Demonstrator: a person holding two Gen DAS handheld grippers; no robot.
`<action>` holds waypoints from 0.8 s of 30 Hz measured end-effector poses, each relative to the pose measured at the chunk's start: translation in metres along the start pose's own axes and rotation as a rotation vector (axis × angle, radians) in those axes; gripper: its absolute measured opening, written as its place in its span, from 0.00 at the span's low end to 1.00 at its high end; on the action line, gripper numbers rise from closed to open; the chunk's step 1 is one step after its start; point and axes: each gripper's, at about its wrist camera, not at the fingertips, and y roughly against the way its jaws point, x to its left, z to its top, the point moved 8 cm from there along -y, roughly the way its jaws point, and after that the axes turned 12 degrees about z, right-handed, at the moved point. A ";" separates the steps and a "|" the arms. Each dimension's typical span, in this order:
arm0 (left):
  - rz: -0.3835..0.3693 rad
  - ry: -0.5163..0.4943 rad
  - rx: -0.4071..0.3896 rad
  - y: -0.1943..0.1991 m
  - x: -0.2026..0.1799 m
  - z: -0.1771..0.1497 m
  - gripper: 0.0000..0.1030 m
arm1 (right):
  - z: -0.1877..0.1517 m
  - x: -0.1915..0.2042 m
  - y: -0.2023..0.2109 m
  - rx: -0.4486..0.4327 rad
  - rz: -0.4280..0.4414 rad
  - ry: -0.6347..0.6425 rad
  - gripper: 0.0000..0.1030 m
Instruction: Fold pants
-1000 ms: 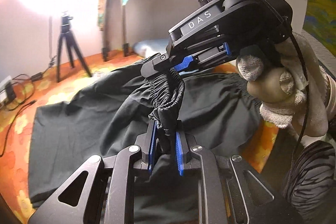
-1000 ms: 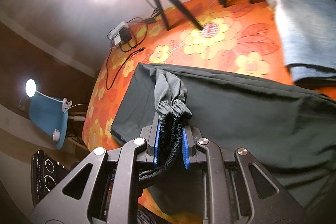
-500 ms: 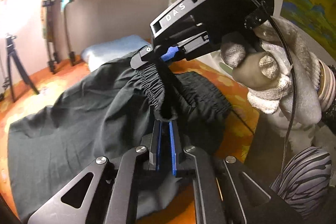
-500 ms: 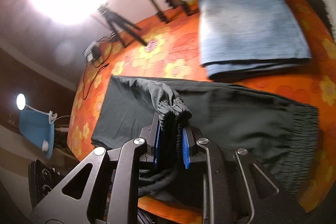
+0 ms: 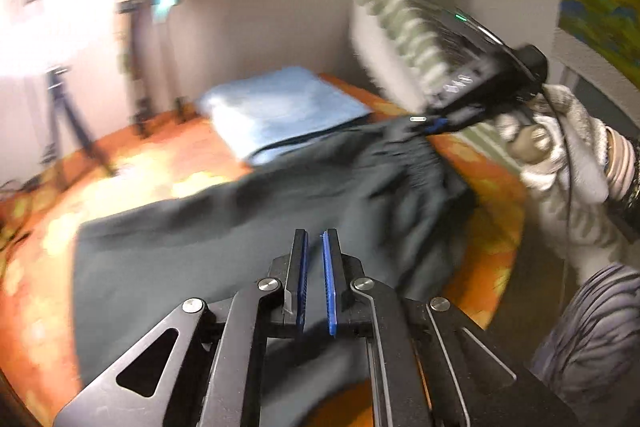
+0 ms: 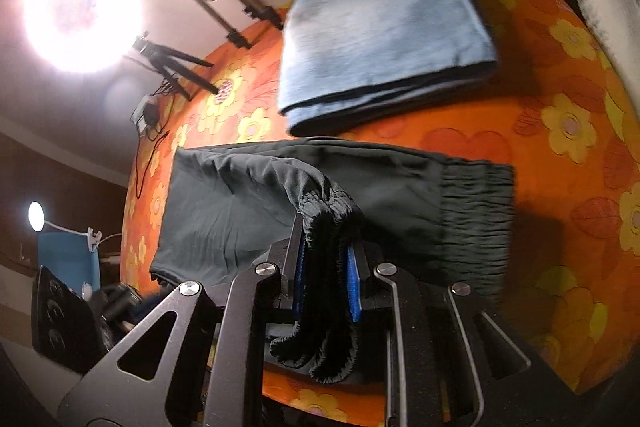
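Pants (image 6: 248,211) on orange flowered sheet (image 6: 560,131) | right hand-held gripper (image 6: 326,263) pinches gathered cuffs (image 6: 328,211) | left hand-held gripper (image 5: 314,267) pressed together, empty | risk: we lose the one-sided grip and cuffs slip, skewing fold.

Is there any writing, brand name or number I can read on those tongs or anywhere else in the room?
Pale lettering on the black body of the right tongs, seen from the left camera: too blurred to read.
Round markings on the black device in the right camera's lower left corner: no readable text.
Nothing else carries writing.
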 end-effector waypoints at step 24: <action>0.258 0.203 0.142 0.020 0.132 -0.106 0.07 | -0.034 -0.042 0.019 -0.012 -0.057 -0.032 0.57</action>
